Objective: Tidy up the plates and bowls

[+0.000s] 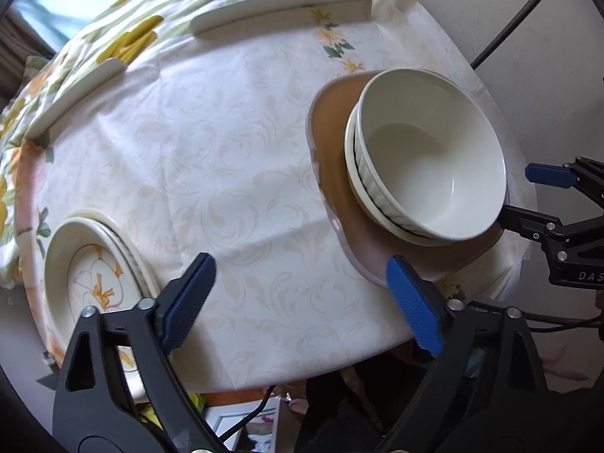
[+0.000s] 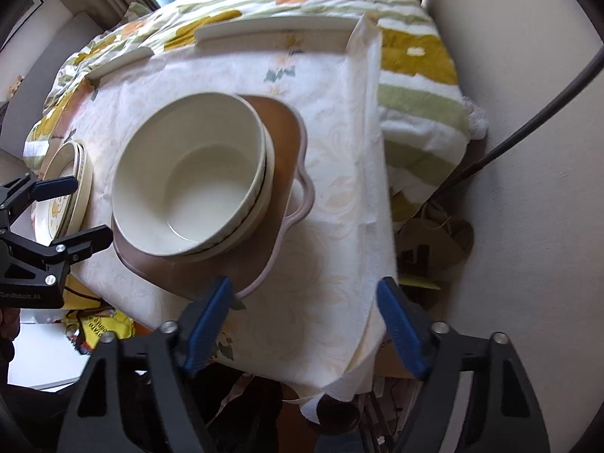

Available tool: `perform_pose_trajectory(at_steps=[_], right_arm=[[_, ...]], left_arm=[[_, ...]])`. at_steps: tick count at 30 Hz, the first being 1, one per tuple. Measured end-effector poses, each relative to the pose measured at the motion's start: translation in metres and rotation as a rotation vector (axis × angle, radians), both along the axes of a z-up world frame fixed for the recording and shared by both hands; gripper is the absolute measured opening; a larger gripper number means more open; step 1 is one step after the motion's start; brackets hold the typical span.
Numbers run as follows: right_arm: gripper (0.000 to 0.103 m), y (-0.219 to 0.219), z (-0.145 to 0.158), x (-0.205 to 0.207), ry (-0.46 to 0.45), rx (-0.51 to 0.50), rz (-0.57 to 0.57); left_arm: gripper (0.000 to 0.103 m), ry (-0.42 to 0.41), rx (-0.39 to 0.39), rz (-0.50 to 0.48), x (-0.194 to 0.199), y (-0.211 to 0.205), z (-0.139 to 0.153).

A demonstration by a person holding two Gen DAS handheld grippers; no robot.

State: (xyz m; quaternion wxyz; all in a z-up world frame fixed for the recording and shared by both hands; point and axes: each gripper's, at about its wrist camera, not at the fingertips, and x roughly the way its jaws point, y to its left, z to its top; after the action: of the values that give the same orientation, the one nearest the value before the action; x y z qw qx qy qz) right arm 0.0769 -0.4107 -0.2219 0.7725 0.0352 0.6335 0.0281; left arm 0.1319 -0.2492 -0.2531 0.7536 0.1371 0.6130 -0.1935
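Nearest in the left wrist view, the left gripper (image 1: 302, 302) is being held over the near edge of the table (image 1: 226, 173), its blue-padded jaws spread wide with nothing between them. In the right wrist view, the right gripper (image 2: 305, 324) is being held in the same way above the table's near corner, jaws likewise spread apart and gripping nothing; its left pad is being shown just over the rim of the brown tray (image 2: 279, 158).

Just beyond the grippers, the stacked bowls (image 1: 430, 166) are being carried by the brown tray (image 1: 332, 113), which is lying flat on the pale patterned tablecloth (image 1: 211, 143). Two cream bowls are being seen nested, the upper one sitting upright inside the lower, whose rim is showing as a thin band beneath. The stack is being kept toward one side of the tray, with bare tray surface showing beside it.

To the left in the left wrist view, a stack of plates (image 1: 90, 268) with a yellow floral design is being seen at the table's edge, well apart from the bowls; part of it is being hidden behind the left gripper's arm. The same plates (image 2: 71, 173) are being shown at the left of the right wrist view, partly behind the other gripper.

Farthest away, two long cream rims (image 1: 279, 11) are being seen along the table's far edge, and behind them a flowered blanket (image 2: 415, 68) in orange, mustard and green is being draped
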Motion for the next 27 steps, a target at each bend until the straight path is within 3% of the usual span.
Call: perform_pose_trajectory(at_steps=[5, 9, 13, 20, 27], right_arm=[[0.057, 0.008, -0.012, 0.012, 0.063, 0.015, 0.042], [0.047, 0.016, -0.022, 0.020, 0.094, 0.027, 0.088], [0.037, 0.018, -0.033, 0.023, 0.099, 0.057, 0.102], [0.025, 0.026, -0.042, 0.026, 0.077, 0.084, 0.153], [0.022, 0.024, -0.050, 0.026, 0.053, 0.120, 0.133]], left_arm=[[0.069, 0.057, 0.003, -0.026, 0.010, -0.011, -0.013], [0.066, 0.108, -0.017, -0.035, 0.015, -0.019, -0.029], [0.050, 0.125, -0.044, -0.031, 0.016, -0.027, -0.041], [0.025, 0.132, -0.057, -0.064, 0.015, -0.044, -0.056], [0.016, 0.112, -0.082, -0.070, 0.014, -0.049, -0.064]])
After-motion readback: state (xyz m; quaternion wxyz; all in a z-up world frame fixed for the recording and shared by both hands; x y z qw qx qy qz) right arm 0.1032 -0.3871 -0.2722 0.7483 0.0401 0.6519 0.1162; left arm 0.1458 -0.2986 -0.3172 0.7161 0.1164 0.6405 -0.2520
